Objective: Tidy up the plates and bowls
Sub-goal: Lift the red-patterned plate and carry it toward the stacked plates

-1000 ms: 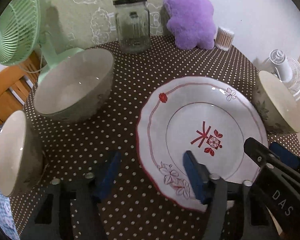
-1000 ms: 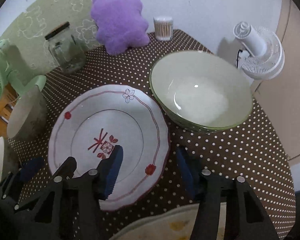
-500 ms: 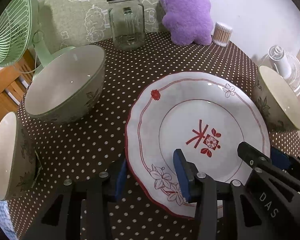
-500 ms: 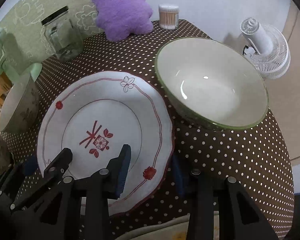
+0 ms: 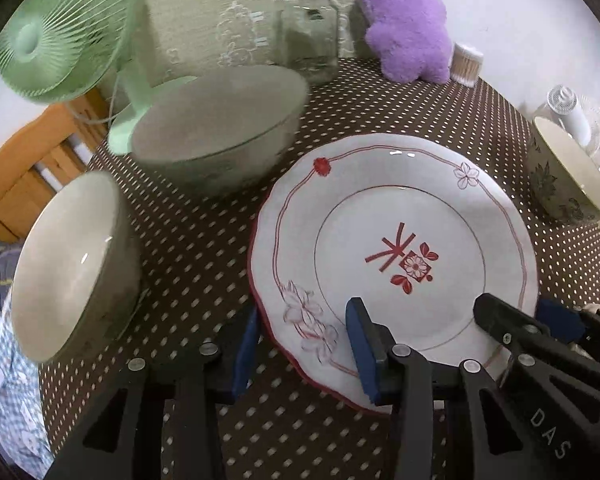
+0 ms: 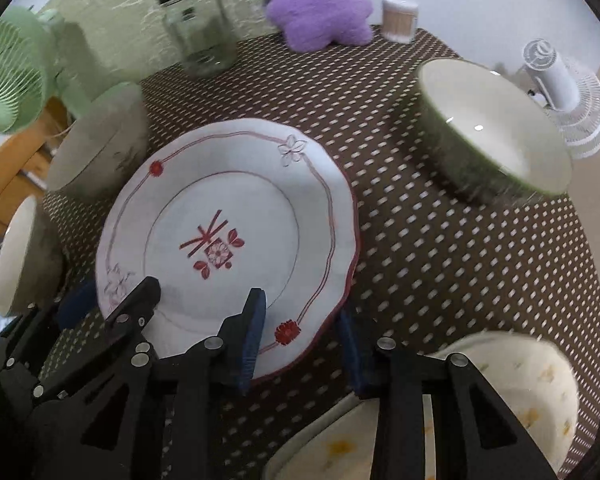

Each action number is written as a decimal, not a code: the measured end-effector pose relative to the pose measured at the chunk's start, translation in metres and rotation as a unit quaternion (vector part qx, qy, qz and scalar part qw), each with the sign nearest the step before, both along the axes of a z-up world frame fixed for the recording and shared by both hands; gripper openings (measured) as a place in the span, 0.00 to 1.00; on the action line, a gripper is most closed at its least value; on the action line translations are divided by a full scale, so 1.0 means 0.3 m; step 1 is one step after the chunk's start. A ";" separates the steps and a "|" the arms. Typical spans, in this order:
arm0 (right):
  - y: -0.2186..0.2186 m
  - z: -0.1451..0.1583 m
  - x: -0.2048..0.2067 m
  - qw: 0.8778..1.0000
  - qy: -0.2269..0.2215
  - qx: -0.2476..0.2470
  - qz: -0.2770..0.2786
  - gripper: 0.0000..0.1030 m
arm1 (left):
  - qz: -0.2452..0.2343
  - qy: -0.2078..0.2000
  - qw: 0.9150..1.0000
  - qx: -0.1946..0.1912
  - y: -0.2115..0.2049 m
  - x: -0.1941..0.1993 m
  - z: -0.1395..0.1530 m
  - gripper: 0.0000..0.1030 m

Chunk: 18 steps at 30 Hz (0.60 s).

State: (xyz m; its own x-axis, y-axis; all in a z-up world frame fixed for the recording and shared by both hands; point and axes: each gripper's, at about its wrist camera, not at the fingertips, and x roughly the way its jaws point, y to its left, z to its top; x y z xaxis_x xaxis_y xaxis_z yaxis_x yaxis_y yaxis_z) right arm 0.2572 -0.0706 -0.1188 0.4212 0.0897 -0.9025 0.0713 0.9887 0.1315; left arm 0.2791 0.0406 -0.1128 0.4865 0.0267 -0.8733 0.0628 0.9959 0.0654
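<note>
Lying on the dotted brown tablecloth (image 5: 204,240), the white plate (image 5: 400,208) with red flower trim sits between both tools, its near rim caught from two sides. The left gripper (image 5: 306,350) straddles the plate's near-left edge: one blue pad (image 5: 246,344) sits just outside the rim, low against the cloth, and the other (image 5: 362,344) rests over the plate's inner face. Its jaws are narrowed to a modest gap with the rim between them, and the pads appear to press on the plate, though the outer contact is partly hidden under the edge. The right gripper (image 6: 302,344) does the same at the near-right edge, close to a red flower mark: its left pad (image 6: 252,340) lies on the plate's face and its right pad (image 6: 350,348) stands just outside the rim. Its jaws are likewise narrowed around the rim, seemingly clamping it.

Around the plate stand several bowls. A large grey-green bowl (image 5: 220,132) is behind it on the left, and a smaller white-lined bowl (image 5: 72,268) is nearer on the left. A green-rimmed bowl (image 6: 496,132) sits to the right, well apart from the plate. A cream dish with yellow marks (image 6: 512,380) lies close beside the right tool.
</note>
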 end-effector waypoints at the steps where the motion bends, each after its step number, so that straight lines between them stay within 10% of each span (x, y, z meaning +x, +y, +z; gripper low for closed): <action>1: 0.018 0.005 -0.016 1.000 0.000 0.004 0.003 0.38 | 0.003 0.000 1.000 -0.002 0.012 -0.010 0.004 0.42; 18: 0.081 0.002 -0.040 1.000 0.026 0.010 0.012 0.42 | 0.018 -0.007 1.000 -0.011 0.080 -0.022 0.044 0.47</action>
